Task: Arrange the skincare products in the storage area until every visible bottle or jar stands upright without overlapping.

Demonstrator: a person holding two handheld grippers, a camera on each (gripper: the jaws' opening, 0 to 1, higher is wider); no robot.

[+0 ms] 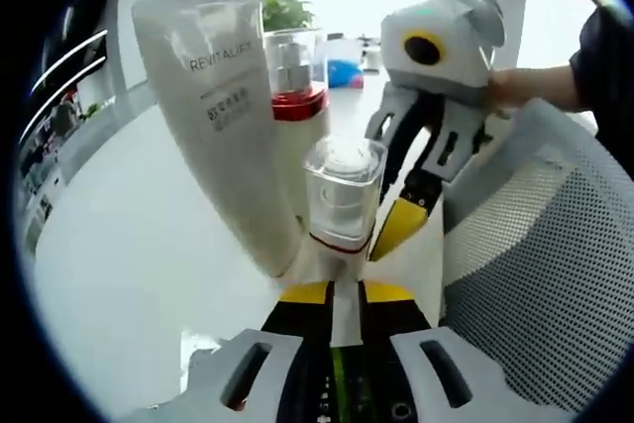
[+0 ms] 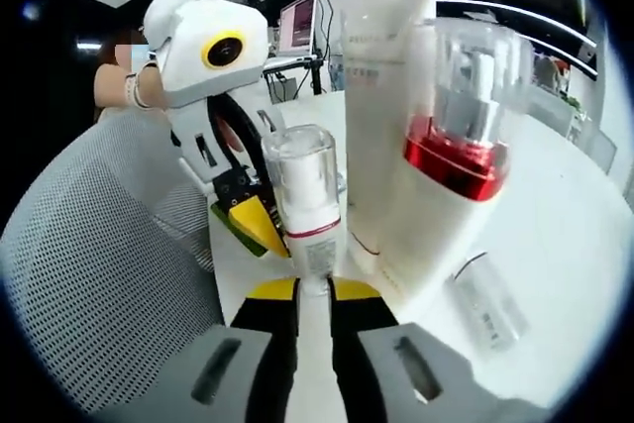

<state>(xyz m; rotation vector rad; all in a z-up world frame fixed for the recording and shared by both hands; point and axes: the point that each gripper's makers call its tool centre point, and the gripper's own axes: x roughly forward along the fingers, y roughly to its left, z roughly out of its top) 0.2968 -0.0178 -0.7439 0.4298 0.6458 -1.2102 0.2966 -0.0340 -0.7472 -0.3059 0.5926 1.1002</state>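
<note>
Upright, glossy clear-capped pump bottle (image 2: 305,207), smooth white tube (image 1: 223,116)

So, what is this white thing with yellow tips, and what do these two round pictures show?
No robot: a person holds a two-jawed claw in each hand, each carrying a camera. The left gripper view looks along the left claw; the right claw enters from the right. The right gripper view is the reverse. On the white table stand a white plastic tube, a red-banded pump bottle and a small clear-capped bottle, beside a white mesh basket. Both claws flank the small bottle; whether either grips it is unclear.
</note>
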